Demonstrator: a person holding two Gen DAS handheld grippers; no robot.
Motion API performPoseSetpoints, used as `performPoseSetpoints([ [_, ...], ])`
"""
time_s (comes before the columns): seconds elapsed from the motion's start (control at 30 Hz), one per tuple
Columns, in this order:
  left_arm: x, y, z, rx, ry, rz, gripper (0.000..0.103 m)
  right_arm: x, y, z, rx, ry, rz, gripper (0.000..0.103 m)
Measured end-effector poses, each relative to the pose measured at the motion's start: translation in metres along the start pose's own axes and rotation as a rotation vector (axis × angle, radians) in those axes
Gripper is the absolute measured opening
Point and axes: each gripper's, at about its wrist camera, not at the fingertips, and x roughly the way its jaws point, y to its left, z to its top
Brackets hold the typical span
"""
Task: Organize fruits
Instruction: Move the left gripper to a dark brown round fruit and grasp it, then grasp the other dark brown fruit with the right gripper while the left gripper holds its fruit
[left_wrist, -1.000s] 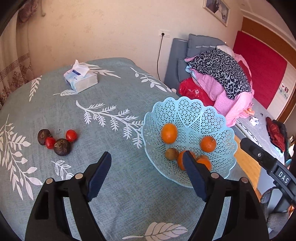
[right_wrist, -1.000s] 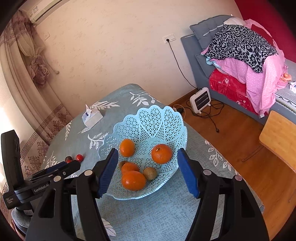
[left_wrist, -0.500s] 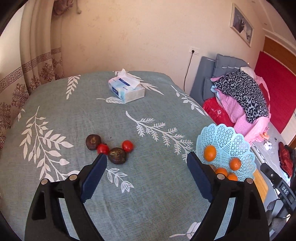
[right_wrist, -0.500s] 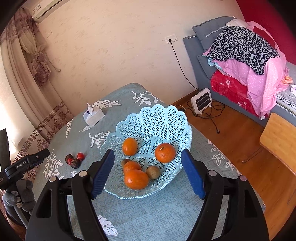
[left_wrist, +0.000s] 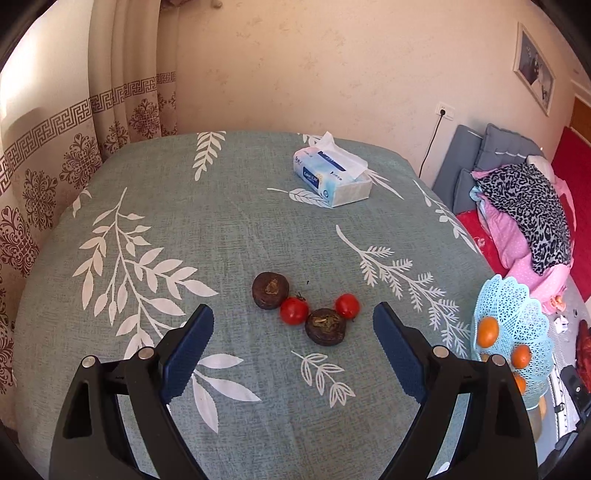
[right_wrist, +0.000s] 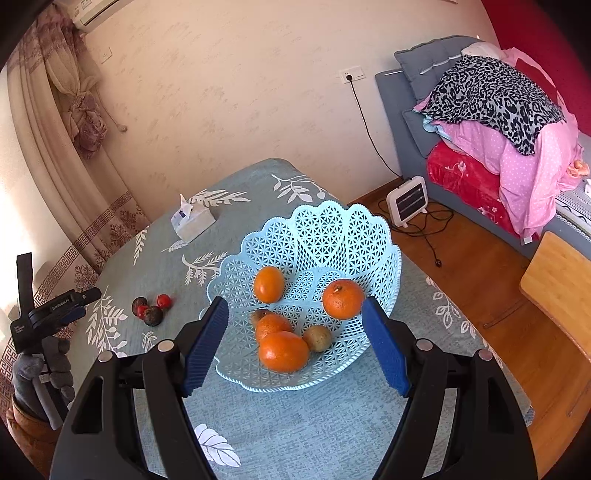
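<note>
Two dark brown fruits (left_wrist: 270, 290) (left_wrist: 325, 326) and two red tomatoes (left_wrist: 294, 311) (left_wrist: 347, 305) lie together on the teal tablecloth, just ahead of my open, empty left gripper (left_wrist: 291, 347). The cluster also shows in the right wrist view (right_wrist: 149, 308). A light blue lattice basket (right_wrist: 325, 229) holds several oranges (right_wrist: 283, 350) and a small brown fruit (right_wrist: 317, 338); in the left wrist view it sits at the far right (left_wrist: 517, 295). My right gripper (right_wrist: 295, 339) is open and empty, hovering over the basket's near rim. The left gripper (right_wrist: 70, 308) shows at the left of that view.
A tissue box (left_wrist: 332, 177) stands at the back of the table. Curtains (left_wrist: 55, 147) hang to the left. A sofa with piled clothes (right_wrist: 491, 110), a small heater (right_wrist: 408, 199) and a wooden stool (right_wrist: 557, 277) are off to the right.
My left gripper has swung left, away from the basket, and now faces the loose fruit cluster. My right gripper has pulled back slightly and stays over the basket.
</note>
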Motion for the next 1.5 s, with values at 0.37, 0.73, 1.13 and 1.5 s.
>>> performPoseSetpoints([
  [0.37, 0.056, 0.01, 0.008, -0.051, 0.077, 0.021, 0.079, 0.023, 0.04, 0.006, -0.109, 0.042, 0.024, 0.076],
  [0.73, 0.109, 0.02, 0.023, -0.117, 0.156, 0.036, 0.068, 0.059, 0.109, 0.006, -0.252, 0.098, 0.104, 0.076],
  [1.13, 0.132, 0.029, 0.019, -0.129, 0.179, 0.041, 0.051, 0.101, 0.147, -0.004, -0.303, 0.187, 0.126, 0.076],
  [1.5, 0.085, 0.055, 0.017, -0.105, 0.103, 0.023, 0.039, 0.147, 0.191, -0.02, -0.326, 0.327, 0.202, 0.076],
])
